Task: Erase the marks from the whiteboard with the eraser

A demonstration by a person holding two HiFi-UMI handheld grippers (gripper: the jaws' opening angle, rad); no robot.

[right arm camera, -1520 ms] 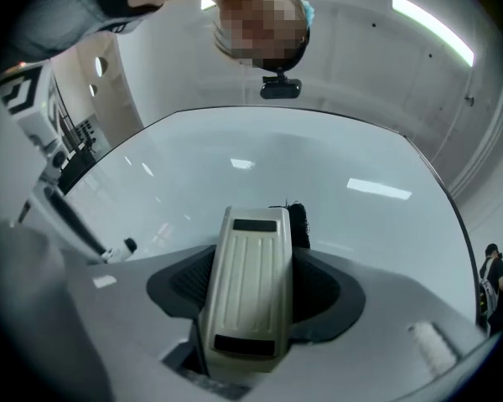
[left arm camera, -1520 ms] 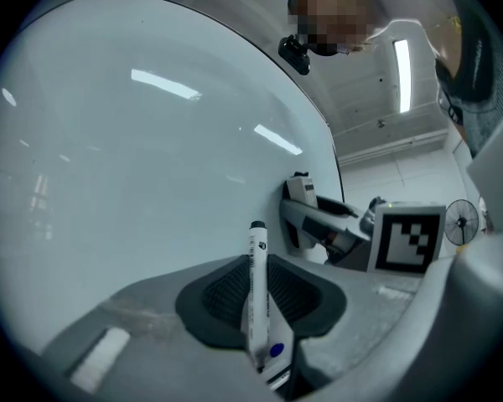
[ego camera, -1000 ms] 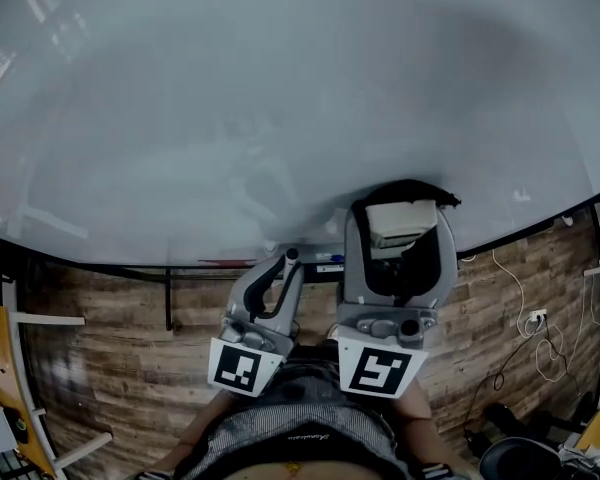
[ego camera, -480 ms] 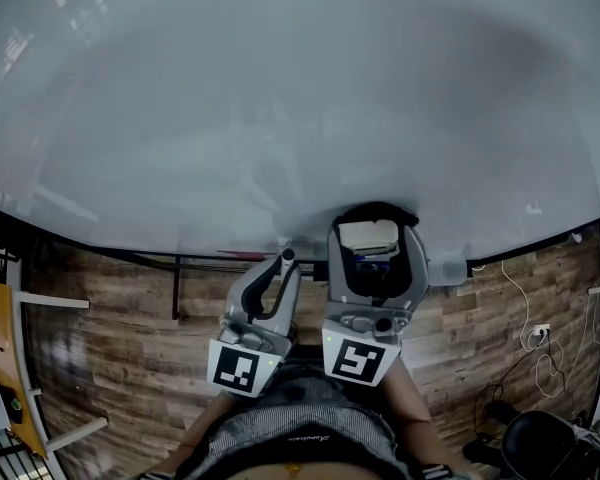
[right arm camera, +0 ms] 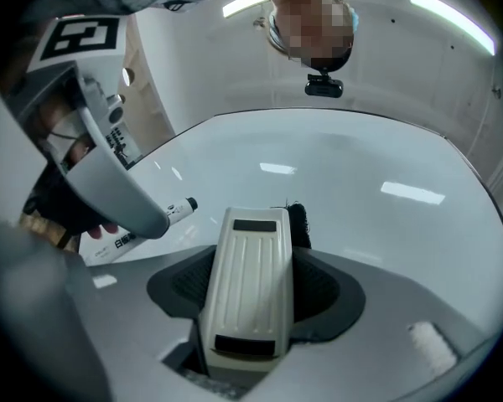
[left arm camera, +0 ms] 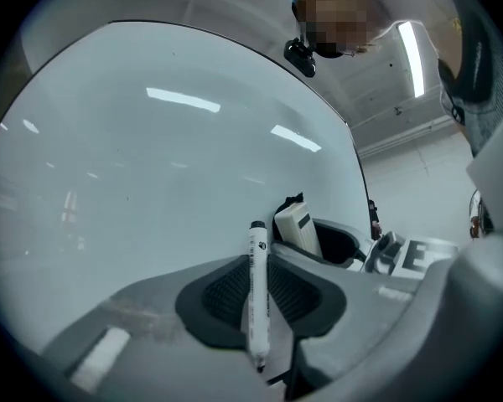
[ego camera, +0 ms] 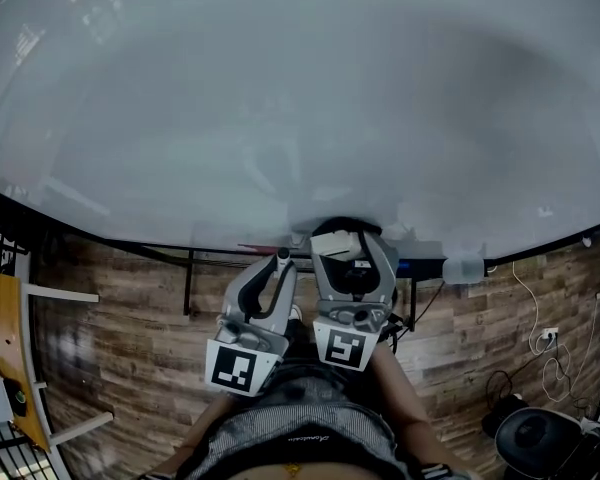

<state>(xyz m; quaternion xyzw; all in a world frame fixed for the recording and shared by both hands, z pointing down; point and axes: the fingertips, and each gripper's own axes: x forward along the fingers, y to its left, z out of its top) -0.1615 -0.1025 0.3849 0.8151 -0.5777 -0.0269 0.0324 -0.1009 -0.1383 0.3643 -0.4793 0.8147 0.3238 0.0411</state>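
The whiteboard (ego camera: pixel 280 98) fills the upper head view; its surface shows only reflections and faint smears. The cream eraser (ego camera: pixel 337 244) with a black felt face is held by my right gripper (ego camera: pixel 344 246), which is shut on it low near the board's bottom edge. In the right gripper view the eraser (right arm camera: pixel 250 287) sits lengthwise between the jaws of the right gripper (right arm camera: pixel 253 285), its felt end toward the board (right arm camera: pixel 369 199). My left gripper (ego camera: pixel 281 260) is shut on a white marker (left arm camera: pixel 256 291), just left of the eraser (left arm camera: pixel 298 228).
A black frame runs under the board with a red pen (ego camera: pixel 261 249) and a pale bottle (ego camera: pixel 462 268) along it. Wood-look floor (ego camera: pixel 110 348) lies below. Cables (ego camera: pixel 545 353) and a chair base (ego camera: pixel 535 446) are at the right, a yellow table (ego camera: pixel 2 358) at the left.
My right gripper with the eraser has come down and left along the board, ending close beside the left gripper. The left gripper has hardly moved.
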